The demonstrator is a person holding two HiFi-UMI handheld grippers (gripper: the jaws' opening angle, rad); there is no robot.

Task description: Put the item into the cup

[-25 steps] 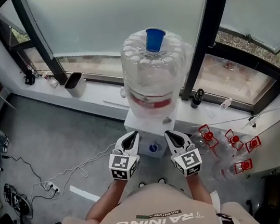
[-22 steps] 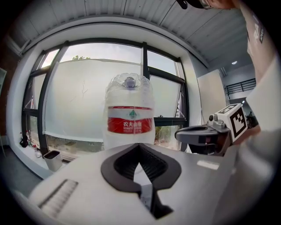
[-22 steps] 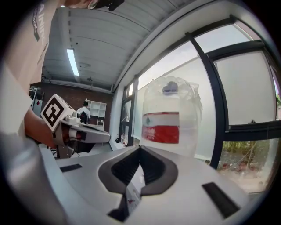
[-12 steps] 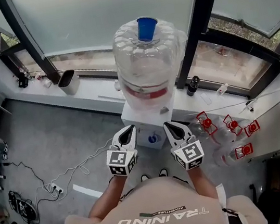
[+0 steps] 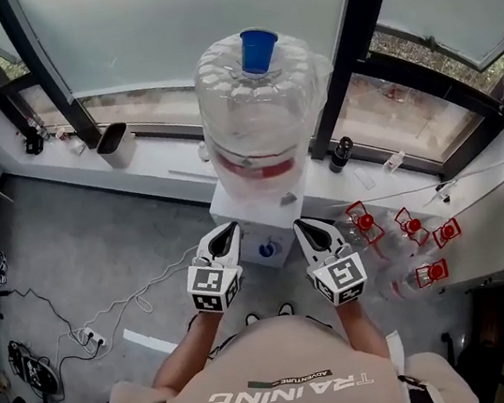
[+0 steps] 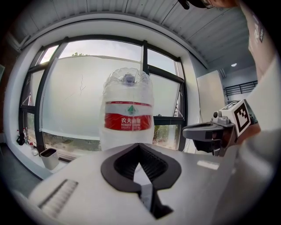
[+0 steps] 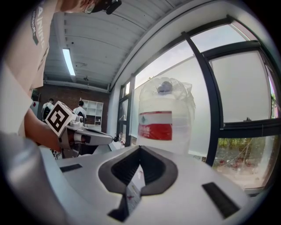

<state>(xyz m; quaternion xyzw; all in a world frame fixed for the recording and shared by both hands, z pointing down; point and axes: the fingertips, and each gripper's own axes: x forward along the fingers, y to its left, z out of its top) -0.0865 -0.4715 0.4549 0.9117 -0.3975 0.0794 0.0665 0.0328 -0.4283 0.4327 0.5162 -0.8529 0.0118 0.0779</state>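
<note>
The blue cup (image 5: 258, 50) stands upright on top of the water bottle (image 5: 256, 138), long axis vertical, mouth upward. Both hand-held grippers are level with the bottle's base, well apart from the cup and on the person's side of the bottle. The left hand-held gripper (image 5: 229, 231) and the right hand-held gripper (image 5: 301, 226) each have their jaws closed together, with no identifiable item between them.

One water jug (image 5: 252, 125), one blue cup (image 5: 258, 51), one bin (image 5: 116, 143) and four red-capped bottles (image 5: 365, 221) (image 5: 413, 225) (image 5: 448, 233) (image 5: 427, 273) are seen — plus two grippers (image 5: 227, 232) (image 5: 301, 226).
</note>
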